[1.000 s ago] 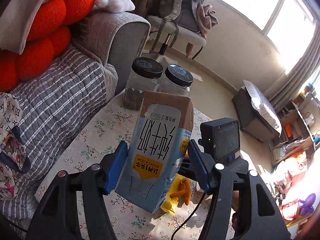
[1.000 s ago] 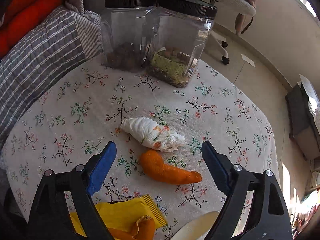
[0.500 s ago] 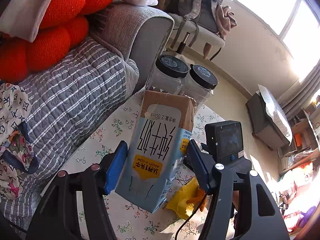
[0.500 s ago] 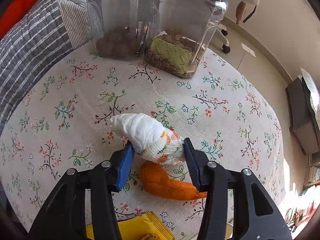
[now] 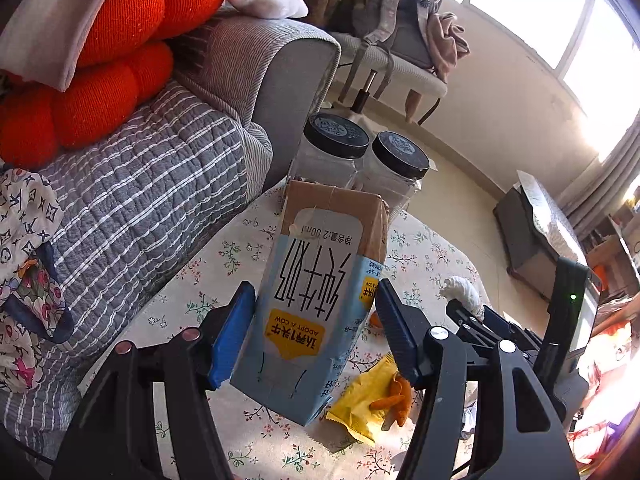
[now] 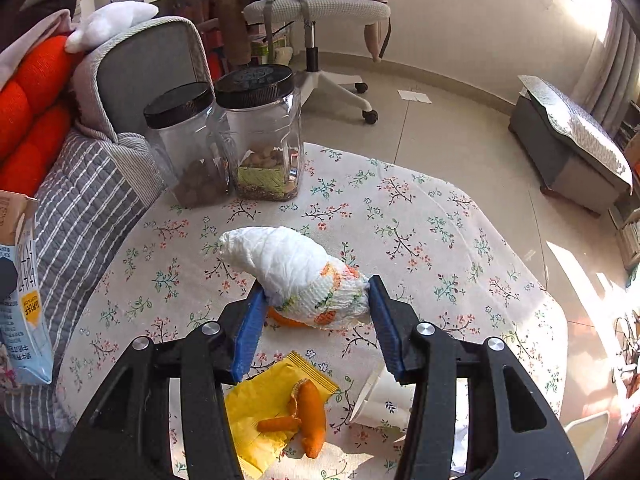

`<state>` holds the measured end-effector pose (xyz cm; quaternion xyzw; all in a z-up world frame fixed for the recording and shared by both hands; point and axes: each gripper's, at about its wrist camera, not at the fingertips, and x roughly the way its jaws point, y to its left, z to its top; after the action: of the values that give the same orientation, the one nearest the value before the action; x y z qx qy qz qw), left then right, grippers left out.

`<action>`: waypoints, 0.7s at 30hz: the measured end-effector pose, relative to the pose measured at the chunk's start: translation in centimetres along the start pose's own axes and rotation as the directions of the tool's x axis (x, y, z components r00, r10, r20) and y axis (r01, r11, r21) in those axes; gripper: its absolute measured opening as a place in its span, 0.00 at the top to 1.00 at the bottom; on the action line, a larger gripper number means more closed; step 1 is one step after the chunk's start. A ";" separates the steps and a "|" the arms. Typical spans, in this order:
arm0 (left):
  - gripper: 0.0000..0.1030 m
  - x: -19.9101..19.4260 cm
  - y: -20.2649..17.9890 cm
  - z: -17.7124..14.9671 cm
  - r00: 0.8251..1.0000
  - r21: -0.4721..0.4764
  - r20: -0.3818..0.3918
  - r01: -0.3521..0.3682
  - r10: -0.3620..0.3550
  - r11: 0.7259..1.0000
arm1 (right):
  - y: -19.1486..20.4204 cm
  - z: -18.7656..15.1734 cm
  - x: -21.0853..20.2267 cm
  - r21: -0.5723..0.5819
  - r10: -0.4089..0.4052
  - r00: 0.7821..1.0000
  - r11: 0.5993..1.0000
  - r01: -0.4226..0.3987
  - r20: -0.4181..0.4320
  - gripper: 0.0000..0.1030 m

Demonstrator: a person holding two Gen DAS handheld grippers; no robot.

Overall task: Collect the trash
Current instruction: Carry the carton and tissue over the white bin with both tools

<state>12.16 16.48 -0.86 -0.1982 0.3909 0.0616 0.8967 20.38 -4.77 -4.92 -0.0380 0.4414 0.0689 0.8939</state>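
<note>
My left gripper (image 5: 312, 292) is shut on a blue and white milk carton (image 5: 332, 232), held upside down above the flowered table (image 6: 440, 240). In the right wrist view the carton (image 6: 20, 280) shows at the left edge. My right gripper (image 6: 316, 288) is shut on a crumpled white tissue (image 6: 288, 256) with orange stains, both pads pressing its sides, and holds it above the cloth. An orange peel (image 6: 284, 318) lies on the table under it. More peel (image 6: 308, 404) rests on a yellow wrapper (image 6: 264, 400) nearer to me.
Two clear jars with black lids (image 6: 188, 140) (image 6: 260, 128) stand at the table's far edge. A white paper cup (image 6: 384, 400) lies beside the wrapper. A grey striped sofa (image 5: 140, 184) flanks the left; an office chair (image 6: 316, 8) and ottoman (image 6: 572, 140) stand beyond.
My right gripper closed on the tissue and rose with it off the table, rolling as it went. The left gripper kept its hold on the carton and barely moved.
</note>
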 end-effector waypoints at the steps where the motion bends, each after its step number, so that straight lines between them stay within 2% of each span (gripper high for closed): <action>1: 0.40 -0.1 -0.3 -0.1 1.000 0.010 0.007 -0.005 0.005 1.000 | -0.3 -0.2 -0.7 0.011 -0.005 1.000 1.000 0.005 0.012 0.53; 6: 0.40 -0.2 -2.0 -0.9 1.000 0.052 0.024 -0.006 0.004 0.999 | -1.8 -1.4 -4.5 0.053 -0.030 0.996 0.998 0.025 0.089 0.53; 11: 0.40 -0.6 -4.6 -2.3 0.999 0.119 0.039 0.014 -0.019 0.993 | -3.5 -3.3 -8.1 0.078 -0.094 0.979 0.994 0.081 0.178 0.53; 15: 0.40 -1.4 -6.8 -3.7 0.997 0.182 0.071 0.028 -0.042 0.983 | -5.5 -4.8 -10.0 0.120 -0.123 0.973 0.988 0.101 0.198 0.53; 21: 0.40 -2.4 -9.5 -5.5 0.991 0.229 0.093 0.069 -0.092 0.971 | -8.3 -7.1 -12.6 0.183 -0.180 0.958 0.973 0.140 0.225 0.53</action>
<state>9.34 5.68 0.41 -0.1075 0.3404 -0.0093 0.9341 8.54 -15.02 0.78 0.0090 0.3298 -0.0365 0.9433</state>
